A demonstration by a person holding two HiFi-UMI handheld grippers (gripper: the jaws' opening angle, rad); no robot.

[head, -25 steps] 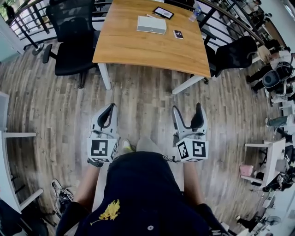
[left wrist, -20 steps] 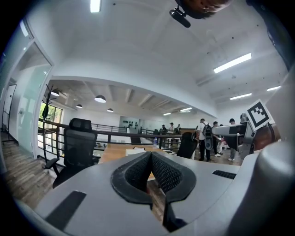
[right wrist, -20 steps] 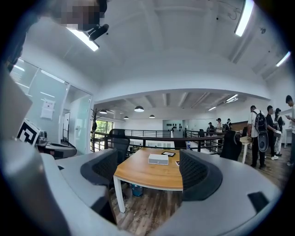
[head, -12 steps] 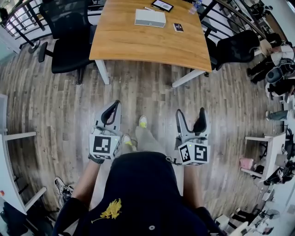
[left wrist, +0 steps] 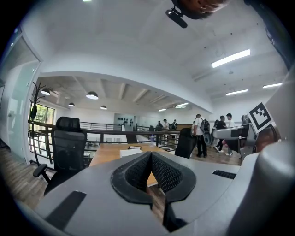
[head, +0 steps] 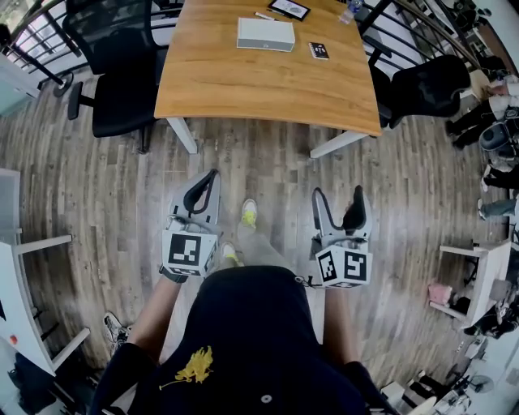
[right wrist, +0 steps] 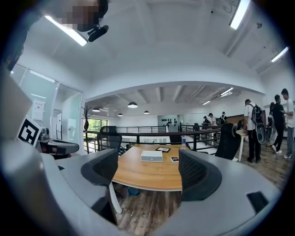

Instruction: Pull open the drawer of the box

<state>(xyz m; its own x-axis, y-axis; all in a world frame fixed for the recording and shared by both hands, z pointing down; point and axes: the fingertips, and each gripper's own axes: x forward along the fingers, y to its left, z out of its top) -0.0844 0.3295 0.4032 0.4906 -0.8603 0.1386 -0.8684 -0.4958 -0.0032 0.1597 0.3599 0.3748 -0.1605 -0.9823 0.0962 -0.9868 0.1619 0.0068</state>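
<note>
The white box (head: 265, 34) lies flat on the far part of a wooden table (head: 268, 89); no drawer front can be made out at this distance. Both grippers hang over the floor, well short of the table. My left gripper (head: 212, 174) is shut, its pads meeting with nothing between them. My right gripper (head: 337, 194) is open and empty. The left gripper view shows the box (left wrist: 131, 151) just above the closed pads. In the right gripper view the box (right wrist: 151, 156) sits framed between the spread fingers (right wrist: 193, 173) of the gripper (right wrist: 148, 167).
A black office chair (head: 122, 73) stands left of the table, another (head: 422, 85) right. A tablet (head: 289, 9) and a small dark card (head: 319, 50) lie near the box. Railings run behind. White desks (head: 32, 243) flank the wooden floor. People stand at the right.
The person has stepped forward, a yellow-green shoe now showing ahead between the grippers. Both grippers have shifted slightly right; their jaws have not changed.
</note>
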